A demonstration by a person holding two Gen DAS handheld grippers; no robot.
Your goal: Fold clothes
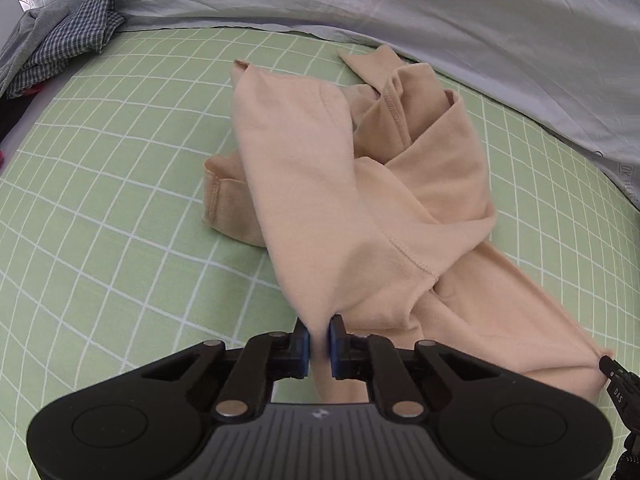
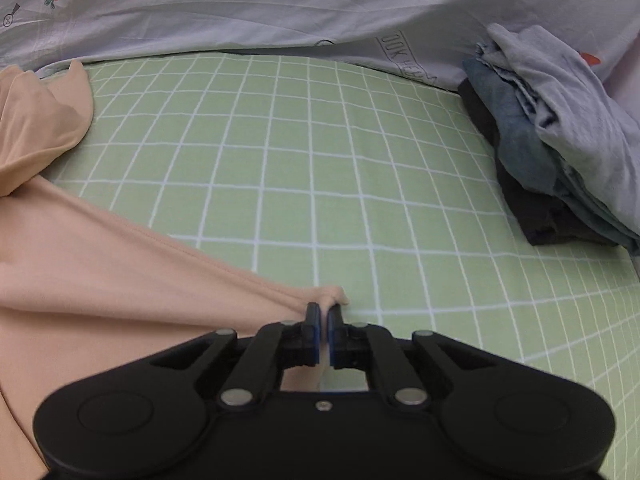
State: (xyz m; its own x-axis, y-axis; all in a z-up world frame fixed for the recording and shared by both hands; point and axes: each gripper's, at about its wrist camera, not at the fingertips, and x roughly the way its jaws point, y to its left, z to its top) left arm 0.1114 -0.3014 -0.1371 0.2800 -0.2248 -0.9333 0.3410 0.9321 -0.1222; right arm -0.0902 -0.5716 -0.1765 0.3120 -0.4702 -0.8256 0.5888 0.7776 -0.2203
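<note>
On green checked sheet (image 1: pixel 100 200), crumpled beige garment (image 1: pixel 320 184); left gripper (image 1: pixel 319 334) and right gripper (image 2: pixel 324 317) each pinch its edge.

A bed spread with a green white-gridded sheet (image 2: pixel 320 152) carries a crumpled peach knit garment (image 1: pixel 320 184), a pale grey quilt (image 1: pixel 400 12) (carrot-printed), a checked heap (image 1: pixel 68 48), and a grey-blue clothes stack (image 2: pixel 560 140).
</note>
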